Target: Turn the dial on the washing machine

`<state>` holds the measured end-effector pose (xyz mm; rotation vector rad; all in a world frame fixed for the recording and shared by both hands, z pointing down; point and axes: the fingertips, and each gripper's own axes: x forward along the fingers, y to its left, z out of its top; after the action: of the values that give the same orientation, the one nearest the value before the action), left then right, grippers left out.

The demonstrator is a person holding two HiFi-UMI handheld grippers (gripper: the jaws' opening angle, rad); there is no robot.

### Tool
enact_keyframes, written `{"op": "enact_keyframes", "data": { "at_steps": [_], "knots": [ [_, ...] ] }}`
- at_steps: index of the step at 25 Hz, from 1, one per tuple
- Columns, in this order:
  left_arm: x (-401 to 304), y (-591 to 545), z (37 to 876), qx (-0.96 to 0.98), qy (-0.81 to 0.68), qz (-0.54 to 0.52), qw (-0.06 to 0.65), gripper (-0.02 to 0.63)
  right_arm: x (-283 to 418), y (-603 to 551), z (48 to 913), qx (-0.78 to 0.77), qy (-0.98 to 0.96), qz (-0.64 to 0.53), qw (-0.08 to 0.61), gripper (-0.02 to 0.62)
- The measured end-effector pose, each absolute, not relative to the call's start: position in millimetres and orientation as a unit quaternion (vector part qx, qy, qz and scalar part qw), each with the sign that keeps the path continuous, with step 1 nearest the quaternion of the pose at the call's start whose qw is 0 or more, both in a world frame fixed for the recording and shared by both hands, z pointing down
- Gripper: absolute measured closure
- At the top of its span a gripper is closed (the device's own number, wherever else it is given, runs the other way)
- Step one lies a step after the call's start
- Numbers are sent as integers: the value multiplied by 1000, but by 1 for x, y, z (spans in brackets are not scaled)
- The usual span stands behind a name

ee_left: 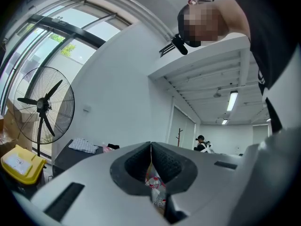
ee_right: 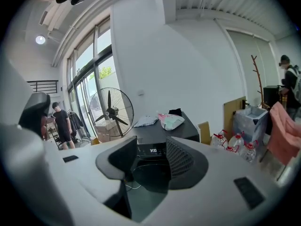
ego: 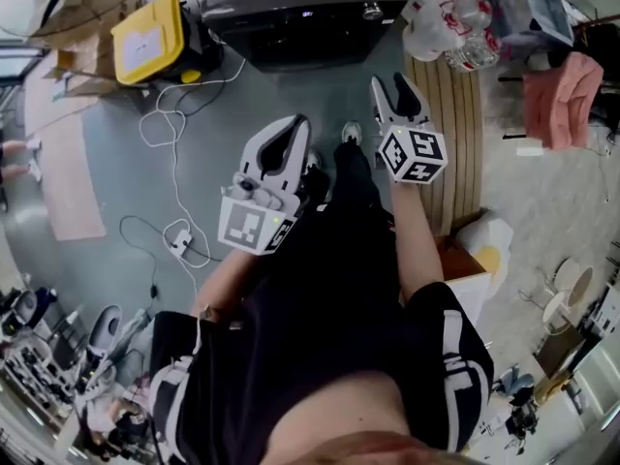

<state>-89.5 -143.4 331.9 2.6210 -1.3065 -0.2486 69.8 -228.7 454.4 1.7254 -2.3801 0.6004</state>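
Note:
The washing machine [ego: 291,22] is a dark box at the far end of the floor, a few steps ahead of me, with a small round silver dial [ego: 372,11] at its front right corner. In the right gripper view the machine's lit display [ee_right: 152,150] shows between the jaws, far off. My right gripper [ego: 391,90] points toward it, open and empty, as the right gripper [ee_right: 151,146] also shows in its own view. The left gripper [ego: 291,136] hangs lower at my left, and the left gripper [ee_left: 150,147] has its pads meeting, with nothing held.
A yellow bin [ego: 150,39] stands left of the machine, with a white cable [ego: 174,134] trailing over the floor. Water bottles [ego: 450,17] and a wooden board [ego: 455,114] lie to the right, near a pink cloth [ego: 562,95]. A floor fan [ee_right: 110,112] and a person [ee_right: 60,124] stand far off.

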Motion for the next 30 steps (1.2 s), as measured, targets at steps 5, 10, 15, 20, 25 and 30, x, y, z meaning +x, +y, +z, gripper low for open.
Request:
{"op": "enact_keyframes", "data": {
  "at_steps": [5, 10, 15, 20, 25, 30],
  "knots": [
    [-69, -206, 362, 882, -452, -69, 112, 583, 93, -323, 514, 576, -782, 221, 93, 380],
    [-49, -284, 403, 871, -471, -58, 126, 583, 111, -416, 594, 563, -777, 255, 124, 345],
    [-26, -346, 446, 864, -477, -59, 149, 584, 133, -487, 688, 560, -761, 289, 154, 314],
    [-15, -380, 485, 860, -482, -56, 158, 583, 144, -531, 755, 561, -748, 314, 168, 290],
    [1, -403, 512, 857, -485, -50, 166, 584, 156, -565, 786, 560, -745, 319, 173, 285],
    [4, -410, 523, 853, -491, -46, 171, 583, 158, -578, 790, 563, -744, 314, 174, 287]
  ]
}}
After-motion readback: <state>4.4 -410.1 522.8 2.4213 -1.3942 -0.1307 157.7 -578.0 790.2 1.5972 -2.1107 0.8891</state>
